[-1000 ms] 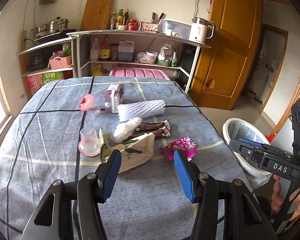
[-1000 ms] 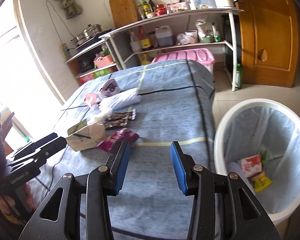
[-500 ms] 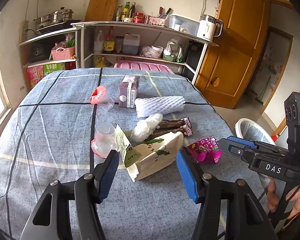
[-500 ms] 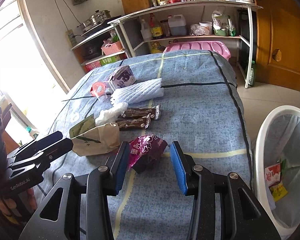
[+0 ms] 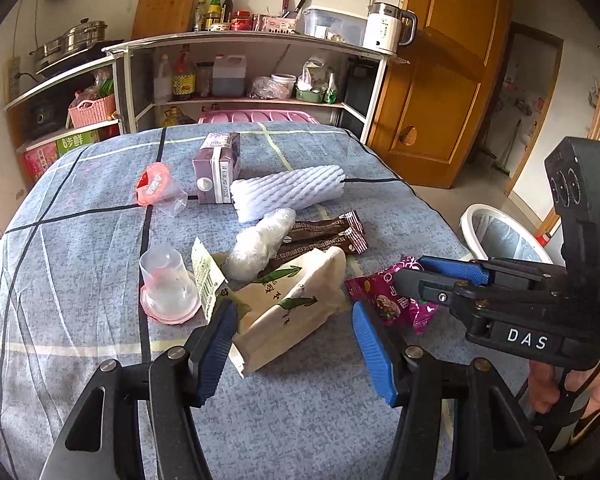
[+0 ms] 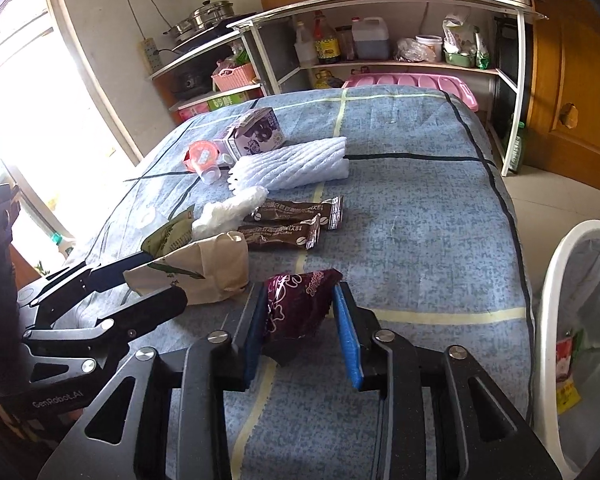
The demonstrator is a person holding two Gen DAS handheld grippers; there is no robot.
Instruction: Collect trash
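Right tongs (image 6: 300,316): jaws closing, magenta snack wrapper (image 6: 296,308) between the blue pads; left pad touching the foil, right pad at its edge, grip not yet firm. The wrapper sits near the desk (image 6: 412,232) edge on the trash bin (image 6: 556,280) side.

Left tongs (image 5: 296,328): jaws apart at about mid-width, straddling the near end of the beige paper bag (image 5: 288,312), which lies flat on the desk; left pad touching or just beside the bag, right pad clear. Nothing clamped.

Trash bin stands on the floor beside the desk.
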